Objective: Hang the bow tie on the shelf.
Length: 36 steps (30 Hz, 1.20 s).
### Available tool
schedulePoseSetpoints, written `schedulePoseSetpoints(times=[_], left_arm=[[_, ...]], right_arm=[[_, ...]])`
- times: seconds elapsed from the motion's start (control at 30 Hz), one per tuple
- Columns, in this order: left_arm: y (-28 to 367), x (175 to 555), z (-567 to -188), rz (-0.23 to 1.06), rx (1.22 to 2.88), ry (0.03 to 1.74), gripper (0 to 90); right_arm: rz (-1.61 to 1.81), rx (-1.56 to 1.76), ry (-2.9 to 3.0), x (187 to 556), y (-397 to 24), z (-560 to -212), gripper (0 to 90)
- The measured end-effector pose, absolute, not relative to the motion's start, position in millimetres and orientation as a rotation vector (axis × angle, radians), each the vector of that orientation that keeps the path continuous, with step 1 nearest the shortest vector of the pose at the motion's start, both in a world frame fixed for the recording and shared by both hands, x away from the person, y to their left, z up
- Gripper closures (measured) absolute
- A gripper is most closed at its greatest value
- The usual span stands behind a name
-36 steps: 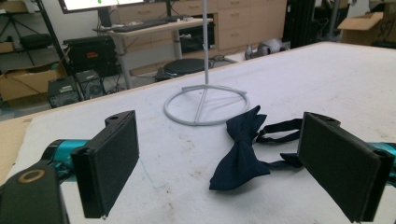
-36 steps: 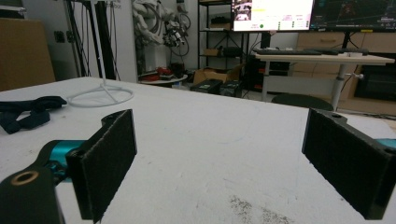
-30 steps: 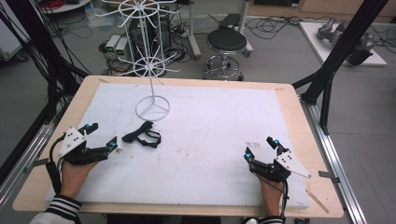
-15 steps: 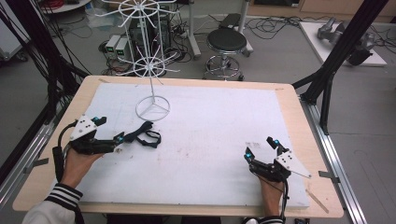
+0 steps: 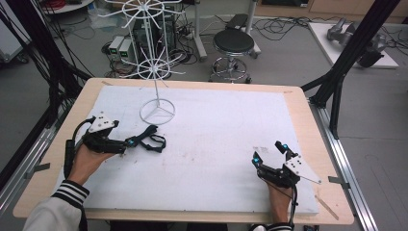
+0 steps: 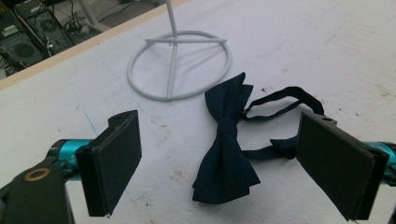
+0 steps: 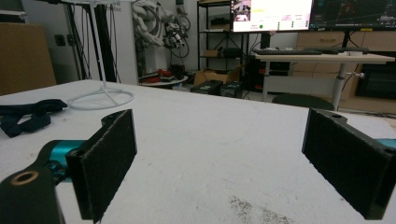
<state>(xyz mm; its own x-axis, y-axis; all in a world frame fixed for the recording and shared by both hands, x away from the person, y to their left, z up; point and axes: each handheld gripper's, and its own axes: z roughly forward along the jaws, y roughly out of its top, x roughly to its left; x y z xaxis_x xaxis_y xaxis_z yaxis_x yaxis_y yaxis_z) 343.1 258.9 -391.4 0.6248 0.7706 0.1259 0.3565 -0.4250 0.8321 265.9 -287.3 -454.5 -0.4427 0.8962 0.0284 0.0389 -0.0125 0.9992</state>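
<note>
Black pads of the right tongs (image 5: 270, 155) stand wide apart with nothing between them, low over the white desk (image 5: 231, 125) at its near right; the left tongs (image 6: 219, 163), near the desk's left edge, gape just as wide, their pads either side of the navy bow tie (image 6: 226, 149) without touching it; the bow tie lies flat on the desk, its strap looped out toward the right pad in the left gripper view; just beyond it stands the ring base of the white wire stand (image 6: 180, 63)
</note>
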Motion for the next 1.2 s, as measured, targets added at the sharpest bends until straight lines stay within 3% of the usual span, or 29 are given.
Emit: schedulePoseSetpoints(times=[0.5,0.9,1.2], left_arm=[[249.8,360.8,-402.6,0.506,2.202,0.930,20.3],[241.7,371.2,-413.0,0.456,2.317,0.965,20.6],[237.2,374.8,-418.2,0.438,2.364,0.973,26.9]], right_arm=[[1.543,1.001,1.557,265.9,-287.5,-454.6,9.2],[1.542,1.003,1.556,265.9,-287.5,-454.6,9.2],[1.544,1.005,1.557,265.8,-287.7,-454.6,9.2]])
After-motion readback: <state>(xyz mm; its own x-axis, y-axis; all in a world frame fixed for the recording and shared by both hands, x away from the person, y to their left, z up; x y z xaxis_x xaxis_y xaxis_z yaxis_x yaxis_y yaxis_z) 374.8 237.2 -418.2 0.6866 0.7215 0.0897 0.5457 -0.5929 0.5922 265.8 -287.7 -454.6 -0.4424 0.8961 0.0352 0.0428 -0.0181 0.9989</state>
